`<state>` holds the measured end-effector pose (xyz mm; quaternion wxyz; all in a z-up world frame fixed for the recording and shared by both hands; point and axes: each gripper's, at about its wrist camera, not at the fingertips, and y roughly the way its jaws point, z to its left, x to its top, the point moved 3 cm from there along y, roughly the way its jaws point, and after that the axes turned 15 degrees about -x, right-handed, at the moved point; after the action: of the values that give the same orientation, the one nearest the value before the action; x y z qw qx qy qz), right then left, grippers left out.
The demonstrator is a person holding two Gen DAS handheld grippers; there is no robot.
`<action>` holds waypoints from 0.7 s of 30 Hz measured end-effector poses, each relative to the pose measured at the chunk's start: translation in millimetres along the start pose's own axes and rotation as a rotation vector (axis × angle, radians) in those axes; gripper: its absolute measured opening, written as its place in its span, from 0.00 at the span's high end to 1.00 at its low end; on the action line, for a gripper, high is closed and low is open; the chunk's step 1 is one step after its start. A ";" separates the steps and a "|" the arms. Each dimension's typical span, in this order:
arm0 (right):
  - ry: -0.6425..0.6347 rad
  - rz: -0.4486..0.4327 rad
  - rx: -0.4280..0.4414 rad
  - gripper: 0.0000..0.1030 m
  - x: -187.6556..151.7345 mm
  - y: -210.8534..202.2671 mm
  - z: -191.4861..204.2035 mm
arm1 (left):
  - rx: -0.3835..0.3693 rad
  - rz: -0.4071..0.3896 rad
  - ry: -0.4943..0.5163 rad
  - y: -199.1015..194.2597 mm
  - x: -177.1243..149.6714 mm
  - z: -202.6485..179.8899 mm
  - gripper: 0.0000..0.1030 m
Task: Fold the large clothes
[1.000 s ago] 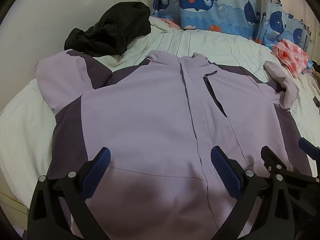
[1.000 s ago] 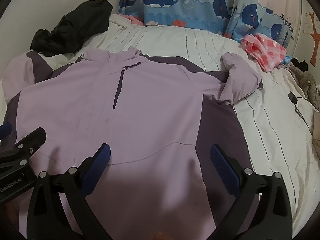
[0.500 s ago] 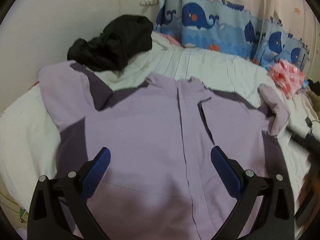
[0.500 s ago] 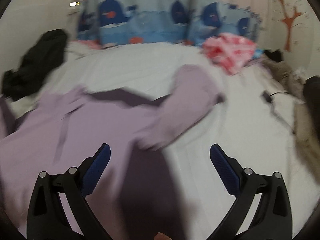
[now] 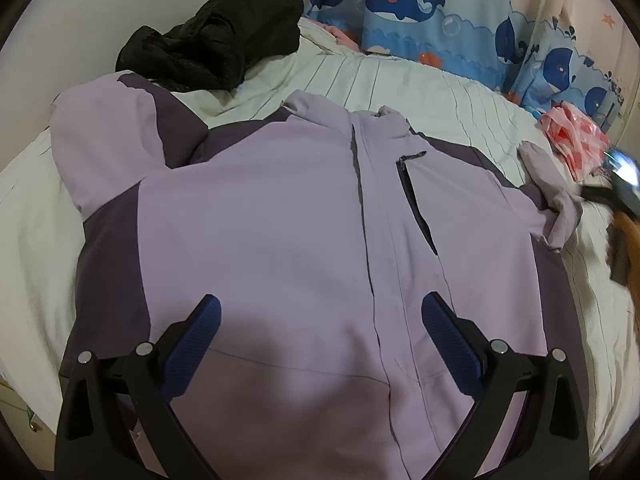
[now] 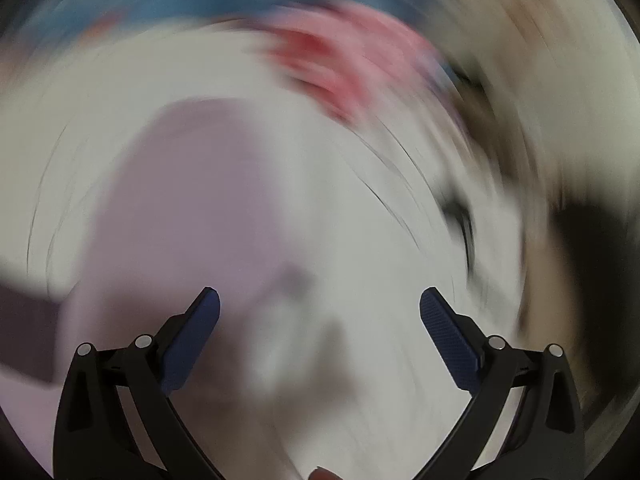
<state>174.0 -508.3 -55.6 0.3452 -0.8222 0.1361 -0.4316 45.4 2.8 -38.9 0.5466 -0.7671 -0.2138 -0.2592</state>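
The lilac jacket (image 5: pixel 260 216) is a smooth, matt woven shell cloth with darker purple panels of the same finish. Under it the bed cover (image 5: pixel 432 92) is soft white cloth, quilted in fine lines. The black garment (image 5: pixel 212 36) looks like thin, crinkled fabric with a faint sheen. The whale curtain (image 5: pixel 440 20) is printed cloth. The left gripper (image 5: pixel 320 324) is matt black plastic with ribbed blue pads (image 5: pixel 192 344) and shiny metal pins.

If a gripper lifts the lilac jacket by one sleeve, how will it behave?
Probably floppy: the lilac jacket lies flat on the bed, its sleeve crumpled. Its smooth shell may slip between pads. Likely bulky, so the body would drag.
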 end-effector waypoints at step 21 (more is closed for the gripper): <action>-0.552 -0.278 -0.379 0.07 15.4 17.7 196.4 | -0.025 0.117 -0.003 35.4 -11.4 -3.0 0.07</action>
<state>342.3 -440.7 -134.7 0.1482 -0.9678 0.0022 -0.2033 57.7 -11.6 -71.0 0.5507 -0.7854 -0.1663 -0.2283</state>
